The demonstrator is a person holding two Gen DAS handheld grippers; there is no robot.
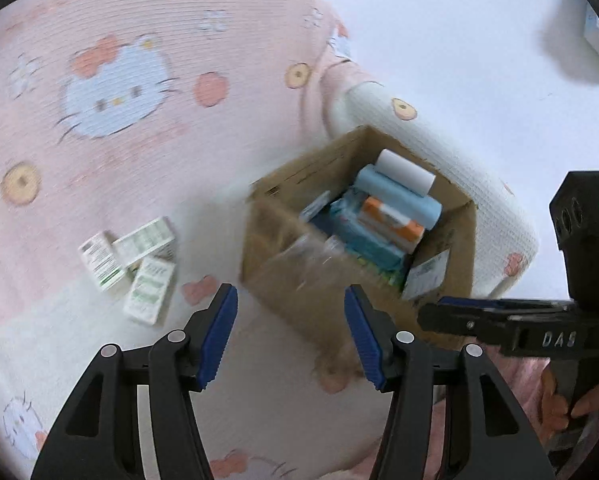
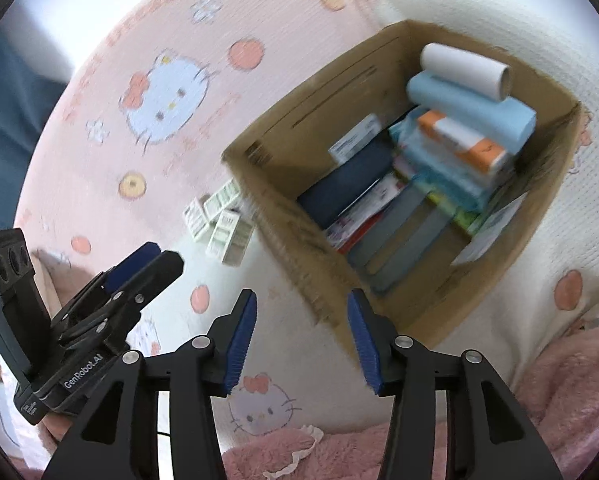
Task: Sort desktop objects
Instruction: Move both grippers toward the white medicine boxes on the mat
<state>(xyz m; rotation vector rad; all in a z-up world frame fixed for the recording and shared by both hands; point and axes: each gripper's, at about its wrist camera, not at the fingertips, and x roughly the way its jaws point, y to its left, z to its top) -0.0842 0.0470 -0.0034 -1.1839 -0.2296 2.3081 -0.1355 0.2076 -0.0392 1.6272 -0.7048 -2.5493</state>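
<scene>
The left tool (image 1: 290,334) was seen spread wide, nothing held between its blue pads. The right tool (image 2: 302,338) was likewise released and empty, hovering just short of the cardboard box (image 2: 299,240). Both were held above a pink cartoon-cat blanket (image 1: 147,160). Three small white medicine boxes (image 1: 133,264) were spotted lying together on the blanket, just beside the box's left wall. Inside the box, an orange-and-white carton (image 2: 465,142) was found resting on blue packs, with a light-blue roll (image 2: 471,108) and a white roll (image 2: 463,70) laid against the far wall.
</scene>
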